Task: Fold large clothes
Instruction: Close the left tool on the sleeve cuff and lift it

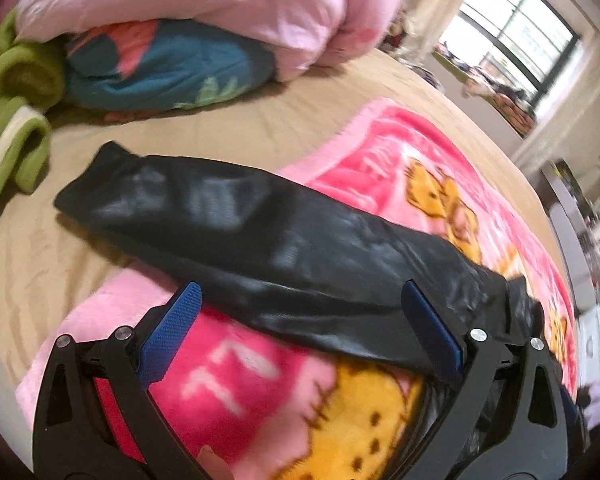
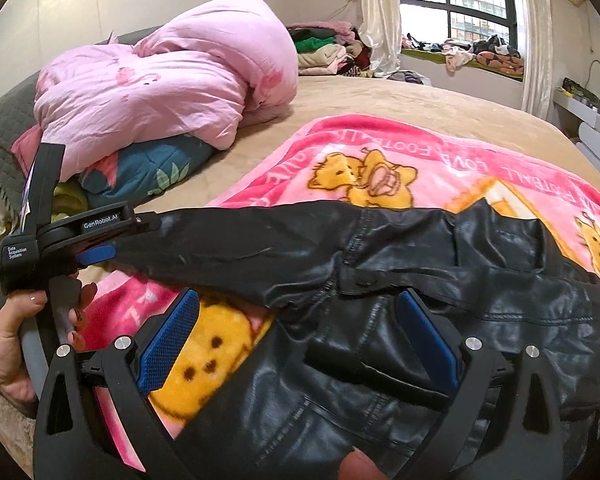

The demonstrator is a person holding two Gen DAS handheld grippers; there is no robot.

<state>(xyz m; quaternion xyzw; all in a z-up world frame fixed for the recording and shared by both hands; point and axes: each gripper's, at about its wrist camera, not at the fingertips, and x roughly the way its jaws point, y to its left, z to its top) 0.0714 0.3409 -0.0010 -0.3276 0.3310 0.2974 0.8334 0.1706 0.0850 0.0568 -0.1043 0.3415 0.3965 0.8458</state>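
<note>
A black leather jacket (image 2: 440,264) lies on a pink cartoon blanket (image 2: 380,152) spread over the bed. Its long sleeve (image 1: 260,232) stretches left across the blanket onto the tan sheet. My left gripper (image 1: 300,320) is open, its blue pads (image 1: 168,336) apart at the near edge of the sleeve, nothing clamped. From the right wrist view the left gripper (image 2: 134,234) shows at the sleeve's cuff end, held by a hand (image 2: 8,344). My right gripper (image 2: 300,336) is open above the jacket body by the armpit seam, its pads (image 2: 428,340) spread wide.
A bunched pink duvet (image 2: 172,80) rests on a blue patterned quilt (image 2: 148,168) at the head of the bed. A green garment (image 1: 16,112) lies at the left. Folded clothes (image 2: 324,48) pile up by the window, and a shelf (image 2: 584,108) stands at the right.
</note>
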